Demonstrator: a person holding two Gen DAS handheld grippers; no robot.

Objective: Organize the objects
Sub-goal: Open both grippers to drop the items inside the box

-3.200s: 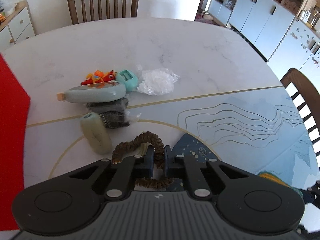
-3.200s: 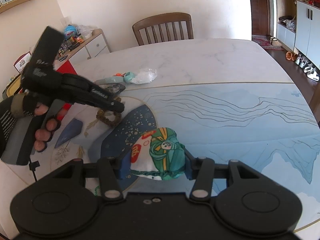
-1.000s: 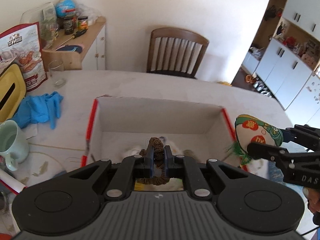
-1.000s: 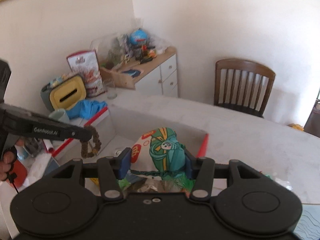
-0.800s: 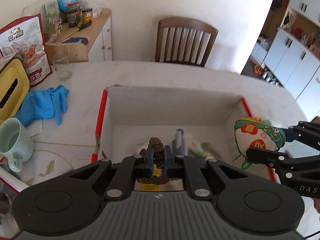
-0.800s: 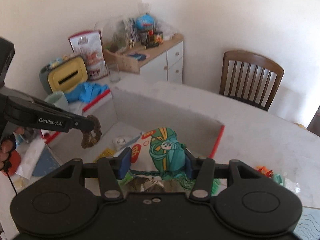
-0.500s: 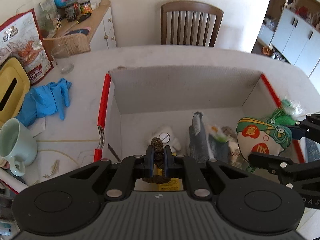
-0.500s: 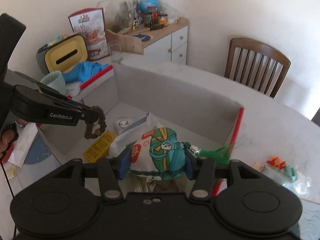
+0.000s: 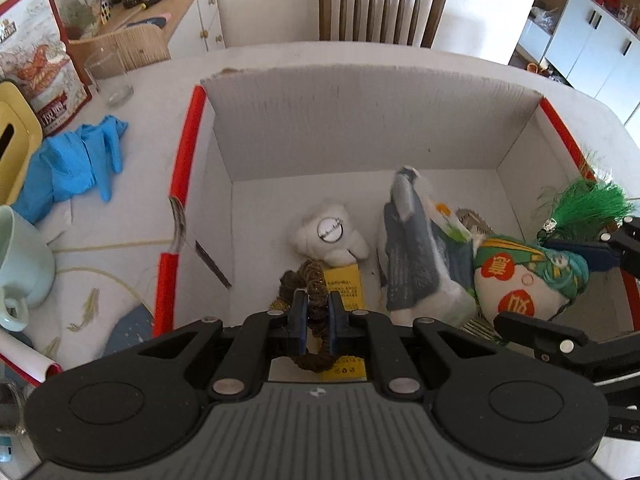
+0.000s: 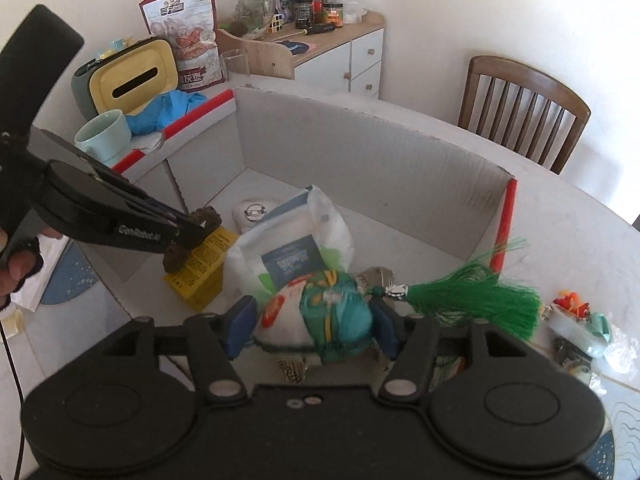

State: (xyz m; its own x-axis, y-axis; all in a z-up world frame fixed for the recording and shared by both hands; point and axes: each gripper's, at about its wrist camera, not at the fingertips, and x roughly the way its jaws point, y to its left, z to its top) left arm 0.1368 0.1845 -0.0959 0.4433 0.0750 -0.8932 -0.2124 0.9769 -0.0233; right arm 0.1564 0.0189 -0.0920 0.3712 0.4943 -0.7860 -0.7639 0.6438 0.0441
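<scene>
Marble tabletop (image 9: 132, 220), red-edged cardboard box (image 9: 360, 120) sitting open on it. Left gripper (image 9: 318, 312) is clenching a brown braided ring (image 9: 308, 280) low over the yellow packet (image 9: 344, 284) inside. Right gripper (image 10: 310, 326) has just been spreading; the green tasselled sachet (image 10: 316, 312) is sitting loose between its jaws, above the white pouch (image 10: 292, 248). Judgement: keep both low, release the ring inside the walls, then lift straight out. "GenRobot.AI" is showing on the left gripper's finger.

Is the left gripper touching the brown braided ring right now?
Touching. The left wrist view shows the left gripper clamped shut on the brown braided ring.
</scene>
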